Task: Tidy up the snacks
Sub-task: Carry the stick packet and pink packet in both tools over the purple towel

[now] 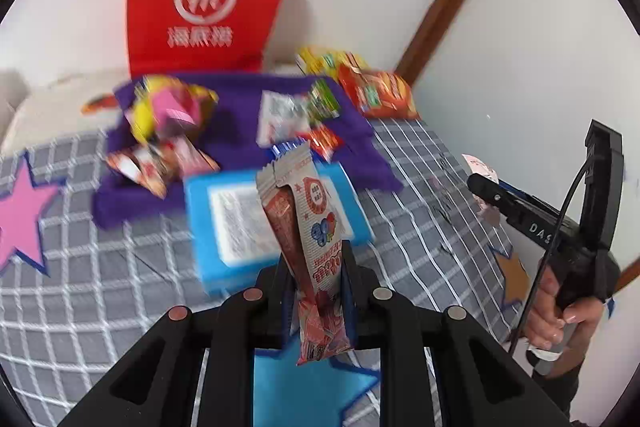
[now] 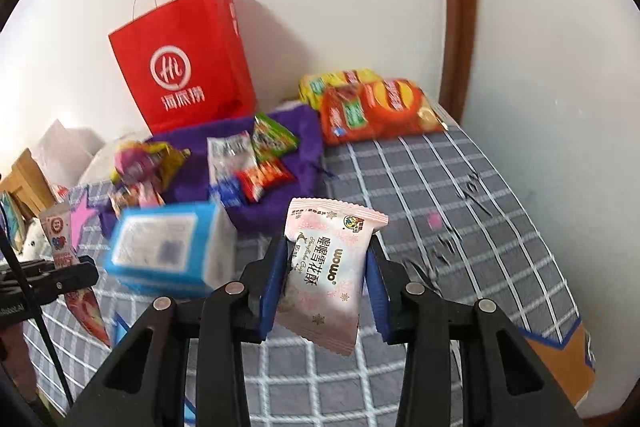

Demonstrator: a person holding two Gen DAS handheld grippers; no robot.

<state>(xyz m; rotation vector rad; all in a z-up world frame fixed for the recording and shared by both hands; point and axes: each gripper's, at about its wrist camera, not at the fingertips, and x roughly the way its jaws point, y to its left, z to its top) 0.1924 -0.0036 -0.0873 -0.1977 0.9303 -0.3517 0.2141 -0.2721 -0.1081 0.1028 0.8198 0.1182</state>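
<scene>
My left gripper (image 1: 316,267) is shut on a long red-and-silver snack packet (image 1: 304,211), which stands upright between the pads above the checked bedspread (image 1: 100,287). My right gripper (image 2: 327,251) is shut on a pale pink pastry packet (image 2: 332,223), its blue pads (image 2: 272,287) pressing both sides. In the left wrist view the right gripper (image 1: 486,195) sits at the far right, held by a hand (image 1: 560,319). The right wrist view shows the left gripper (image 2: 76,267) at the left edge with its packet (image 2: 60,235). Several loose snacks (image 2: 260,155) lie on a purple cloth (image 2: 288,203).
A blue box (image 2: 160,247) lies on the bedspread just in front of the purple cloth. A red paper bag (image 2: 184,67) stands against the white wall. Orange and yellow chip bags (image 2: 380,107) lie in the far corner by a wooden door frame (image 2: 460,7). Star cut-outs (image 1: 20,215) lie on the bedspread.
</scene>
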